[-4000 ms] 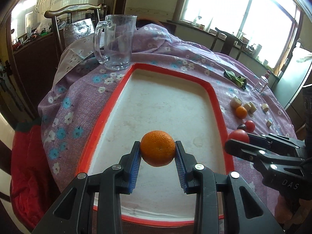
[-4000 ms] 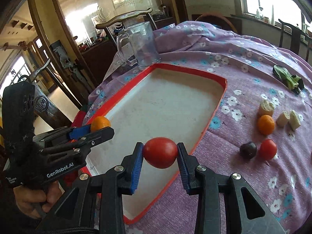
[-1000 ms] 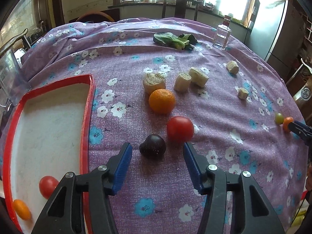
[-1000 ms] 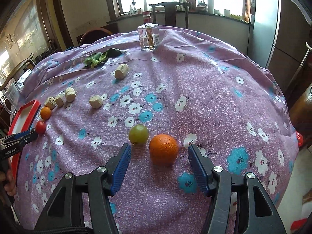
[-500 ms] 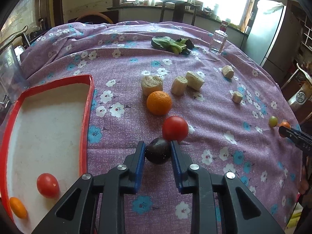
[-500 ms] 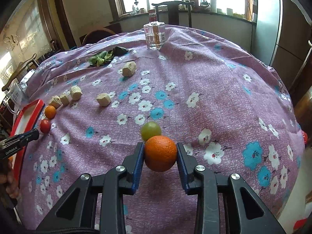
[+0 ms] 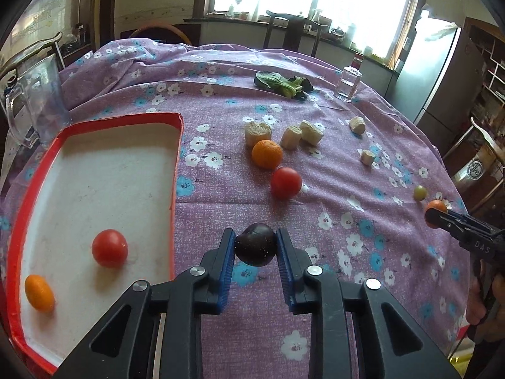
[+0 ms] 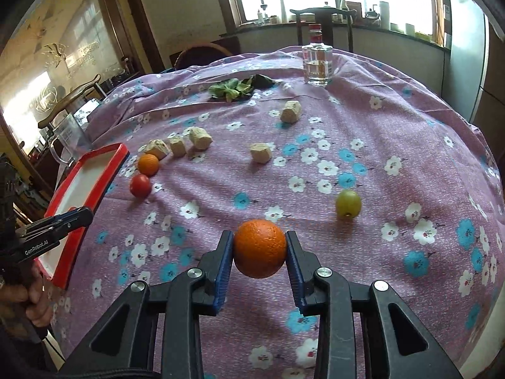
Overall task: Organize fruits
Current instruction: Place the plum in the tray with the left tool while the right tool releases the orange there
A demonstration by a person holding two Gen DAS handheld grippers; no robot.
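Note:
My left gripper is shut on a dark plum, held above the cloth just right of the red-rimmed tray. The tray holds a red tomato and a small orange fruit. My right gripper is shut on an orange, lifted over the cloth; it also shows in the left wrist view. On the cloth lie an orange, a red tomato and a green grape.
Several beige food chunks lie mid-table. Leafy greens and a small glass bottle stand at the back. A clear glass mug stands behind the tray. Chairs surround the round table.
Both grippers, shut on their fruit half a second ago, have lifted. The left one has carried the plum toward the tray; the right one has raised the orange away from the grape.

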